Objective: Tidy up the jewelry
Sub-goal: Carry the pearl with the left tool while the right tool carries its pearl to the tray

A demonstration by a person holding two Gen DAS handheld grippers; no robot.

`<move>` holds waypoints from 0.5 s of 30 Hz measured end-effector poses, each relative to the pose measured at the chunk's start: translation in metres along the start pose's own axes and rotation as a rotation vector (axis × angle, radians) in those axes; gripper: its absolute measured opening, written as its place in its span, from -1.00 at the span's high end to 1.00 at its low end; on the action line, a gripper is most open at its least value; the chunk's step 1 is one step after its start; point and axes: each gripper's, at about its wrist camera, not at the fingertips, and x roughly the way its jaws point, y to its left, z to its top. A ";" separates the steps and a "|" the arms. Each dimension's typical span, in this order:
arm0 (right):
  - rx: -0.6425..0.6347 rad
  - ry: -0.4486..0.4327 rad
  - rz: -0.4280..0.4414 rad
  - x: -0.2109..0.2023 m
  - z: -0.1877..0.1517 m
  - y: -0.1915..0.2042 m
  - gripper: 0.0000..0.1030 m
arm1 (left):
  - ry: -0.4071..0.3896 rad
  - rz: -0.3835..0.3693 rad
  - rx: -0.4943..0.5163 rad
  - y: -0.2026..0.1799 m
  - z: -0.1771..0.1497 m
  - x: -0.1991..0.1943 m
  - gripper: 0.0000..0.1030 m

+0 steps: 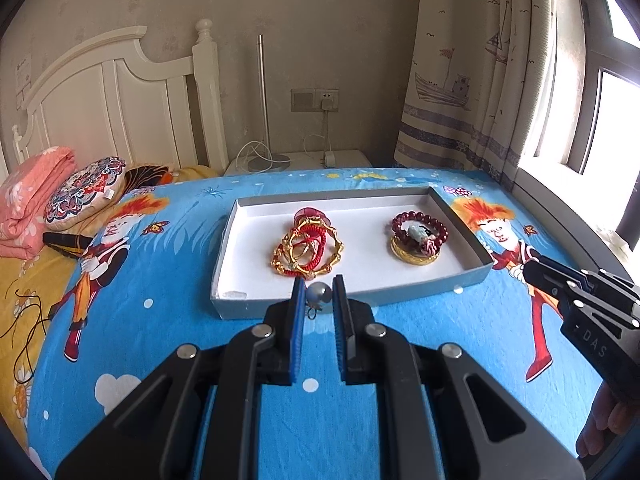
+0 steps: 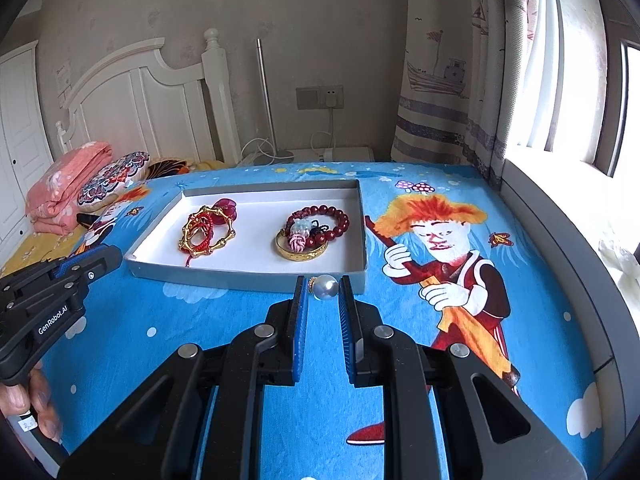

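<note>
Left gripper [image 1: 319, 286] closed down on a grey-silver round pearl with a small metal hook [image 1: 319, 294], blue pads pressing it from both sides, hook dangling beneath, just above the near wall of the shallow grey cardboard box with a white inside [image 1: 256, 306]. Right gripper [image 2: 324, 282] likewise clamped on a glossy white round pearl with a gold cap [image 2: 325, 287], cap turned toward its left finger, held close before the box's near right corner. Inside the box, well apart from one another: toward the left a tangle of gold bamboo-style bangles and red cord bracelets [image 1: 308, 250], toward the right a dark red beaded bracelet [image 1: 420, 226] lying on a broad gold bangle [image 1: 416, 256] with a pale green and pink charm in the middle. Box resting on a bright blue cartoon-print bedsheet [image 1: 180, 344]. Folded pink quilt [image 1: 28, 204] and round patterned cushion [image 1: 84, 190] near the white headboard [image 1: 132, 96], far left
</note>
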 end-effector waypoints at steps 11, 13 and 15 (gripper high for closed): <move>-0.009 -0.013 0.006 0.012 0.023 0.008 0.68 | 0.007 -0.002 0.002 -0.004 0.015 0.017 0.74; -0.011 -0.013 0.009 0.016 0.027 0.010 0.68 | 0.008 0.000 0.006 -0.005 0.017 0.020 0.74; -0.012 -0.013 0.011 0.019 0.030 0.012 0.68 | 0.011 0.001 0.007 -0.004 0.020 0.025 0.74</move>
